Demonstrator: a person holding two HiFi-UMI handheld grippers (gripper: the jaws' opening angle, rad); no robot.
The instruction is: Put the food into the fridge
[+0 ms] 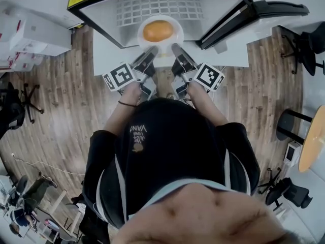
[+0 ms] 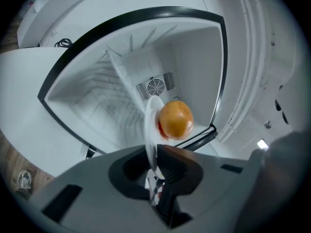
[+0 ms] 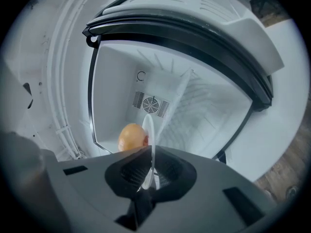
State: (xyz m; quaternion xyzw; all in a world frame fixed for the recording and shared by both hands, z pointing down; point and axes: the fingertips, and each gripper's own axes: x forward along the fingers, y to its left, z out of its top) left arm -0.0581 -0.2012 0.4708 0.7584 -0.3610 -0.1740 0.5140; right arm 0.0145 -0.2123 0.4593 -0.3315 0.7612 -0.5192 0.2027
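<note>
A white plate (image 1: 147,40) with an orange bun (image 1: 158,31) on it is held level in front of the open fridge (image 1: 157,6). My left gripper (image 1: 152,51) is shut on the plate's near left rim and my right gripper (image 1: 175,49) is shut on its near right rim. In the left gripper view the plate (image 2: 151,125) shows edge-on between the jaws with the bun (image 2: 175,119) to its right. In the right gripper view the plate (image 3: 148,140) stands edge-on with the bun (image 3: 131,137) to its left. Behind it lies the fridge's white inside with a round fan vent (image 3: 150,104).
The fridge door (image 1: 259,14) stands swung out to the right with its dark seal showing. A wire shelf (image 1: 155,6) sits inside the fridge. Office chairs (image 1: 310,44) stand at the right and left on the wooden floor (image 1: 56,100). White boxes (image 1: 30,34) sit at the far left.
</note>
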